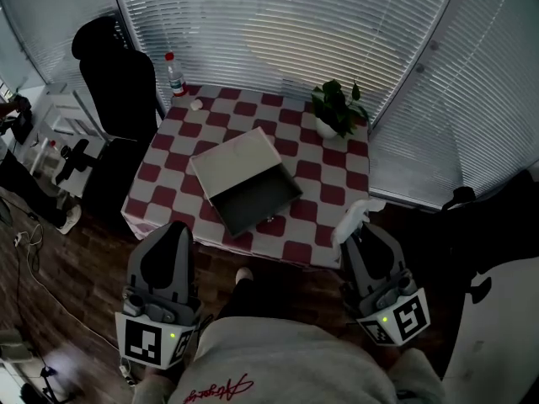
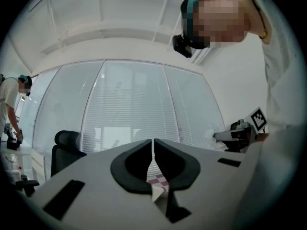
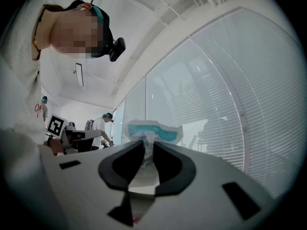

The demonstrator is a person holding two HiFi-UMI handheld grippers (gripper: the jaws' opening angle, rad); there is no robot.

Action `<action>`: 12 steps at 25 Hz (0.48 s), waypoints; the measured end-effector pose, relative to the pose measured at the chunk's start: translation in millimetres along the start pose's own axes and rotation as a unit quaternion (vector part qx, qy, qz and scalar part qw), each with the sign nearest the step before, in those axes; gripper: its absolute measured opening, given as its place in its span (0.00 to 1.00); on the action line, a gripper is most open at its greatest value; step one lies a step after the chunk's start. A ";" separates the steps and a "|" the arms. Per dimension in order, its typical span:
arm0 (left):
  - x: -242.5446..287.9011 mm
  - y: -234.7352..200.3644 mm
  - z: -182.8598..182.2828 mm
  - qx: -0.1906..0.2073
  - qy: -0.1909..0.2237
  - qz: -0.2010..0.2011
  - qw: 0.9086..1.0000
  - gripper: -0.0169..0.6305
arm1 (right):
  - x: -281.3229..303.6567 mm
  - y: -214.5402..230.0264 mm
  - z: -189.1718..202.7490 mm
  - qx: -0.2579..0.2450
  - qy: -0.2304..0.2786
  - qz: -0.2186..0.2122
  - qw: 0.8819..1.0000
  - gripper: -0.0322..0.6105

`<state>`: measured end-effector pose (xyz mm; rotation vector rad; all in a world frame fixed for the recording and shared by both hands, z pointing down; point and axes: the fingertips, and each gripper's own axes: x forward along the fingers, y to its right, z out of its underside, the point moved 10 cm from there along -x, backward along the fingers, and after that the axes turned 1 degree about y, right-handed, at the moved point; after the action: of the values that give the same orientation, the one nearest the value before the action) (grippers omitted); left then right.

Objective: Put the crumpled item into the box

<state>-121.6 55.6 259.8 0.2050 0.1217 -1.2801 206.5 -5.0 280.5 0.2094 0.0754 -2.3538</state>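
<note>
— What have the right tongs got?

— They're clamped on the crumpled item, a white wad with a blue-green patch. It sticks out past the tips, in the lower right of the head view, just off the table's near edge.

— And the left tongs?

— The jaws are drawn together to barely a slit, with nothing in them. They sit at the lower left, also short of the table.

— Where's the box?

— It's in the middle of the frame, on the red-and-white checked cloth, turned at a slant. Its lid is folded back toward the upper left, and the inside shows only a dark grey floor. The wad is well apart from it.

— Any other containers?

— A white pot at the table's upper right corner holds a leafy green plant. At the upper left corner stands a red-capped bottle; what's in it I can't tell. A black chair stands just beside that corner.
</note>
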 end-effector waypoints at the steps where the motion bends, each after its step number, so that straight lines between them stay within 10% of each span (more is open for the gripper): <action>1: 4.3 -2.6 -0.2 -0.001 0.001 0.001 1.000 0.07 | 3.7 2.1 -0.9 -0.001 0.000 0.001 1.000 0.17; 12: 44.0 -32.1 6.1 -0.002 0.003 0.018 1.000 0.07 | 42.0 16.1 2.1 -0.003 0.004 0.014 1.000 0.17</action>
<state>-140.0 4.3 254.0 0.2073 0.1251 -1.2433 188.1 -45.9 275.4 0.2146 0.0827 -2.3248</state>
